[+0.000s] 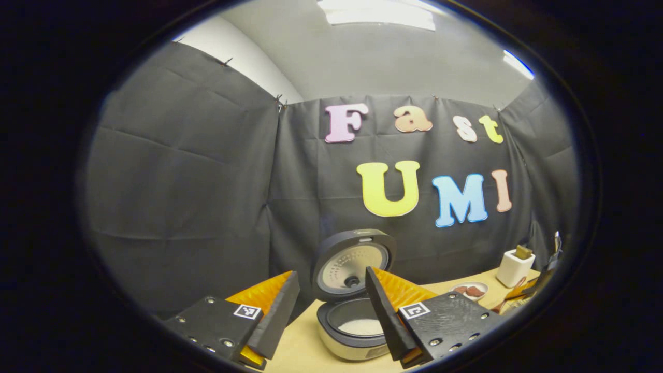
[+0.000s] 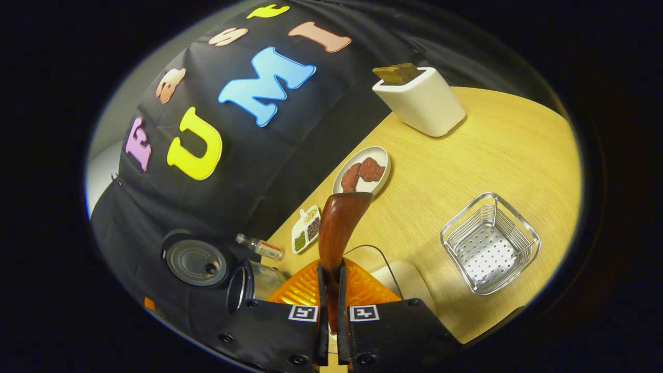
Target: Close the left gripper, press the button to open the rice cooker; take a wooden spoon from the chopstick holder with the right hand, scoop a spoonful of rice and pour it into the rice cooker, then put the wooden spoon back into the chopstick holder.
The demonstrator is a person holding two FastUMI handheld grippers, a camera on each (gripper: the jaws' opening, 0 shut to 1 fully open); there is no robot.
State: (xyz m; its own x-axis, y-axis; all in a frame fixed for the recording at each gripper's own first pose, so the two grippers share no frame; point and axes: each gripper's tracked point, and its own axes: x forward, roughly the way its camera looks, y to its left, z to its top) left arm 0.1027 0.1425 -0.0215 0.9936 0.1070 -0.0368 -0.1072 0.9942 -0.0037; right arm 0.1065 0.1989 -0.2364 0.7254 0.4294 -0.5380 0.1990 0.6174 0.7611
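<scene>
The rice cooker [image 1: 357, 331] stands open on the wooden table, its lid [image 1: 352, 261] tipped up and white rice in the pot. My left gripper [image 1: 331, 277] hangs open just in front of it, nothing between its fingers. My right gripper [image 2: 331, 269] is shut on the handle of a dark wooden spoon [image 2: 339, 223], which points up and away over the table. The cooker [image 2: 243, 282] also appears low on the left in the right gripper view, lid [image 2: 194, 261] raised. A perforated metal basket [image 2: 489, 243] sits empty to the right of the spoon.
A white holder [image 2: 422, 101] with brown slabs stands at the far table edge. An oval plate [image 2: 362, 171] of red pieces, a divided seasoning dish [image 2: 306, 228] and a small bottle [image 2: 261, 247] lie along the wall. The same holder [image 1: 514, 267] and plate [image 1: 470, 290] show right of the cooker.
</scene>
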